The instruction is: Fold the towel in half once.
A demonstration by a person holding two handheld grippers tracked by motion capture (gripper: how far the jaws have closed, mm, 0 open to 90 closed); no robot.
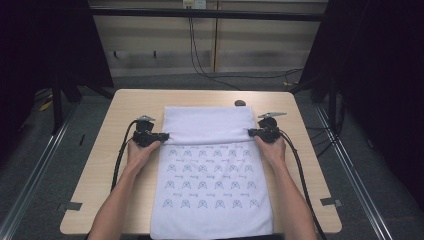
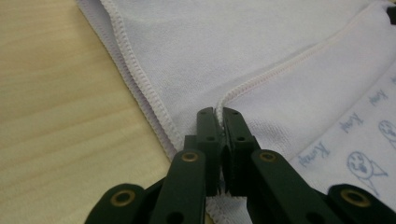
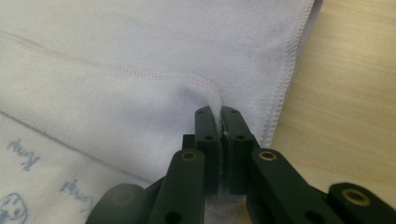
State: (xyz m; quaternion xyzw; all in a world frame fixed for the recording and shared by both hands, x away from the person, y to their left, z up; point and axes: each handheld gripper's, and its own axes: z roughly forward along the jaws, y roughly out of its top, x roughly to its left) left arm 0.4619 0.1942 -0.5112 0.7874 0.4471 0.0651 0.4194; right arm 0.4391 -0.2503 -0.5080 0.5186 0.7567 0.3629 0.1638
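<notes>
Lying lengthwise down the middle of the high view, the printed white towel point(image 1: 212, 175) has its far end doubled back over itself; each hemmed corner of that flap is pinched, the left claw point(image 1: 164, 135) and right claw point(image 1: 251, 132) pressed together on it, likely keeping the fold square; pale wooden bench point(image 1: 107, 165) underneath.

bare table point(image 1: 130, 100) rings the towel point(image 1: 210, 122); small dark object point(image 1: 240, 103) behind.

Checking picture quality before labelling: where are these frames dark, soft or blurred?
High view: towel and table evenly lit, surroundings dark, slightly soft. Left gripper view: stitched hem sharp, near jaws soft. Right gripper view: printed corner blurred, table grain soft.
</notes>
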